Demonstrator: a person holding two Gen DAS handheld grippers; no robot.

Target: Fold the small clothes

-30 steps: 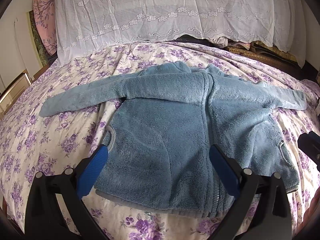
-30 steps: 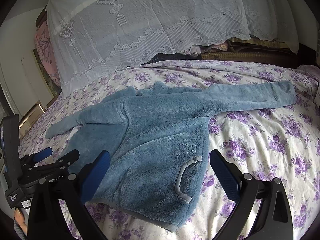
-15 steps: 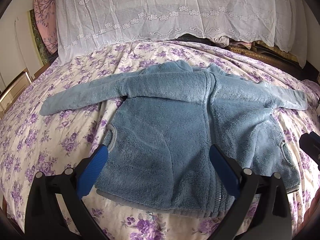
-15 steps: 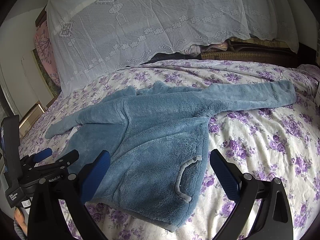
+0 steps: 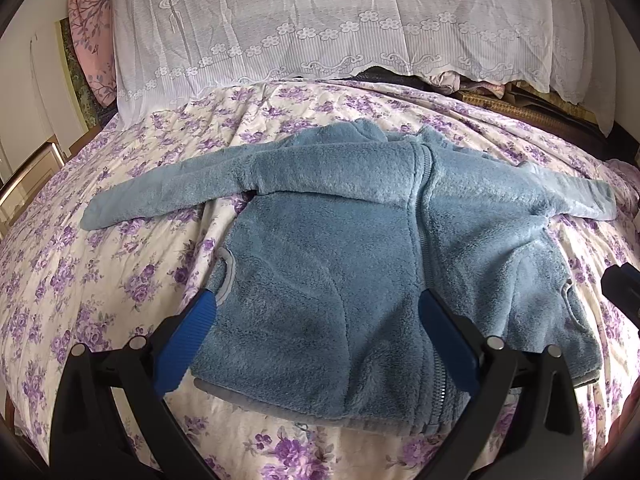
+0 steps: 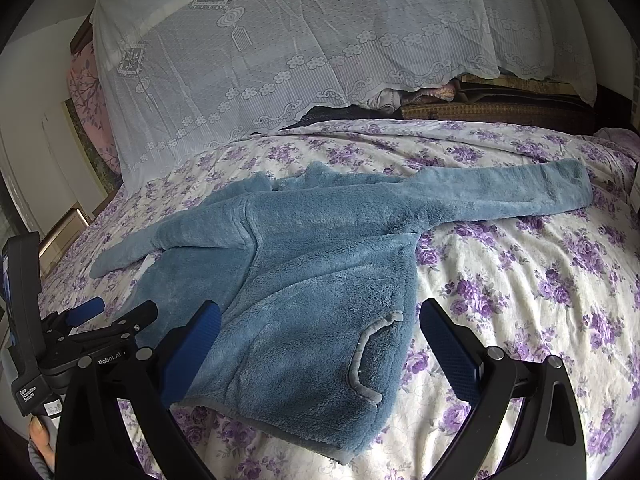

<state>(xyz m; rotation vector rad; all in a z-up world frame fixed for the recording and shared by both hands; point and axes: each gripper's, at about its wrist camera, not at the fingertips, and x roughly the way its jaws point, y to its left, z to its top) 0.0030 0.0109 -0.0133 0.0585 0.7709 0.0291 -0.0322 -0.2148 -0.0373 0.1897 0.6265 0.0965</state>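
Note:
A small blue fleece jacket (image 5: 332, 264) lies flat on the floral bedspread (image 5: 100, 272), zipper up, both sleeves spread out sideways. My left gripper (image 5: 320, 320) hovers open above the jacket's lower hem, holding nothing. In the right wrist view the same jacket (image 6: 312, 272) shows with its right sleeve (image 6: 500, 196) stretched toward the far right. My right gripper (image 6: 320, 332) stands open over the jacket's right pocket (image 6: 368, 356), nothing between its fingers. The left gripper (image 6: 108, 316) appears at the lower left of that view, with fingers of a hand on its grip.
A white lace cover (image 5: 320, 28) drapes over piled bedding at the head of the bed. Folded fabrics and a woven mat (image 6: 480, 110) lie behind it at the right. A pink cloth (image 5: 90, 32) and a wall stand at the far left.
The left wrist view has shifted slightly, so the jacket sits a little lower in frame. The right gripper and the jacket have not visibly moved.

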